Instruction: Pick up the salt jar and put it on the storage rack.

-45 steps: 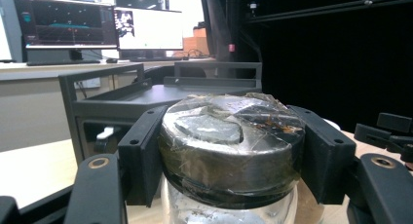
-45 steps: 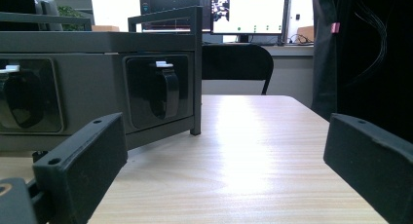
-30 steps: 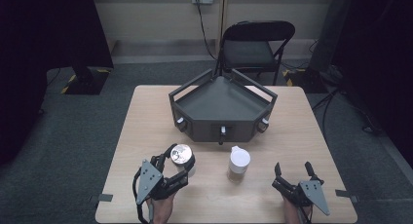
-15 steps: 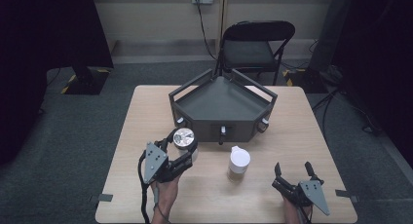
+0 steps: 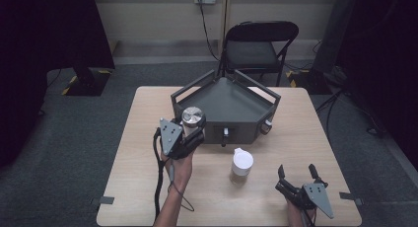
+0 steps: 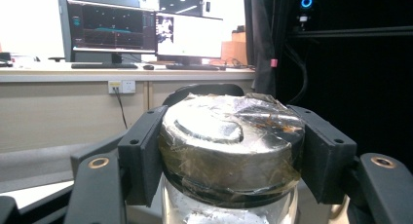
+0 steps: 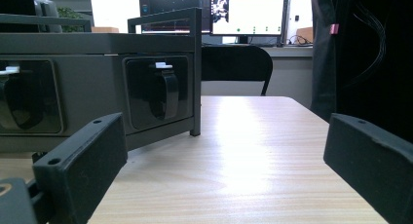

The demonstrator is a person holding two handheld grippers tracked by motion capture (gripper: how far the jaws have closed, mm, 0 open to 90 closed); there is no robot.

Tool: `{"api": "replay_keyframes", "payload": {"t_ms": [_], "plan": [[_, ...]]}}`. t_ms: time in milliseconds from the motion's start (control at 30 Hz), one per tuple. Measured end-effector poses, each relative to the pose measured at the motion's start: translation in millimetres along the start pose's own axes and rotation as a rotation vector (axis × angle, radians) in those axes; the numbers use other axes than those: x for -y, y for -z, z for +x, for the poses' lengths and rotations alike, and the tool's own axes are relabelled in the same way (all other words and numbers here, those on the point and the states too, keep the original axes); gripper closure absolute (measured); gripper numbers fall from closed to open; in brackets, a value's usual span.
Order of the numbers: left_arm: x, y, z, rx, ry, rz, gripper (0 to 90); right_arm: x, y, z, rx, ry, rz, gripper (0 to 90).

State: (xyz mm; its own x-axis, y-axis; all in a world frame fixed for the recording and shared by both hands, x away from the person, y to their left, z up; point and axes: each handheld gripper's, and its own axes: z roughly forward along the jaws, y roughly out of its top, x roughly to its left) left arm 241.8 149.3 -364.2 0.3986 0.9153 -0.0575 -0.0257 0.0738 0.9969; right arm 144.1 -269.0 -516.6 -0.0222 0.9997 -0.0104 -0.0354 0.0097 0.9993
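My left gripper [image 5: 192,131] is shut on a clear jar with a silver metal lid [image 5: 192,116], held up above the table just in front of the dark grey raised tray [image 5: 231,101]. In the left gripper view both black jaws press the sides of the lid [image 6: 229,136], which is wrapped in clear tape. A white lidded cup [image 5: 242,164] stands on the table in front of the tray. My right gripper [image 5: 298,174] rests open near the table's front right corner with nothing between its fingers [image 7: 83,160].
The wooden table [image 5: 296,133] carries the tray at its far middle, with latches on the tray's front panels [image 7: 165,95]. A black folding chair [image 5: 256,49] stands behind the table. Dark curtains hang on both sides, and monitors sit on a desk in the background.
My left gripper has lifted the jar off the table and carried it away from the person, up toward the tray's front left edge. The right gripper has stayed put.
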Motion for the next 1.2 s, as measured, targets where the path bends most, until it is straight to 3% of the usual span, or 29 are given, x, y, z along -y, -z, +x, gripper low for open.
{"api": "replay_keyframes", "payload": {"t_ms": [133, 200, 233, 300, 400, 633, 667, 767, 1200], "plan": [[-5.8, -15.4, -1.1, -0.022, 0.015, 0.004, 34.8, 0.2, 0.2, 0.0, 0.001, 0.0, -0.001, 0.4], [-10.5, -32.2, -4.4, -0.061, 0.015, 0.007, 34.8, 0.1, 0.1, 0.4, 0.003, 0.0, -0.001, 0.4], [-10.5, -32.2, -4.4, -0.061, 0.015, 0.007, 34.8, 0.1, 0.1, 0.4, 0.003, 0.0, -0.001, 0.4], [-14.6, -47.4, -6.3, -0.081, 0.01, 0.024, 34.8, 0.0, 0.1, 0.3, 0.002, -0.001, 0.0, 0.4], [-15.3, -59.3, -4.3, -0.086, 0.032, 0.027, 34.8, 0.4, 0.3, 0.2, 0.003, 0.0, -0.003, 0.4], [-9.5, -77.1, -1.8, -0.111, 0.021, 0.039, 34.8, 0.4, 0.3, 0.0, 0.001, 0.0, -0.003, 0.4], [-8.6, -79.6, -0.5, -0.112, 0.022, 0.042, 34.8, 1.4, -0.3, -1.9, 0.005, 0.038, -0.013, 0.4], [-4.9, -85.8, 2.8, -0.102, 0.029, 0.045, 34.8, -0.4, -0.3, -0.4, -0.002, 0.002, 0.002, 0.4], [3.4, -104.1, 0.2, -0.104, 0.02, 0.11, 34.8, 0.2, 0.2, -1.3, -0.008, 0.0, -0.001, 0.4]]}}
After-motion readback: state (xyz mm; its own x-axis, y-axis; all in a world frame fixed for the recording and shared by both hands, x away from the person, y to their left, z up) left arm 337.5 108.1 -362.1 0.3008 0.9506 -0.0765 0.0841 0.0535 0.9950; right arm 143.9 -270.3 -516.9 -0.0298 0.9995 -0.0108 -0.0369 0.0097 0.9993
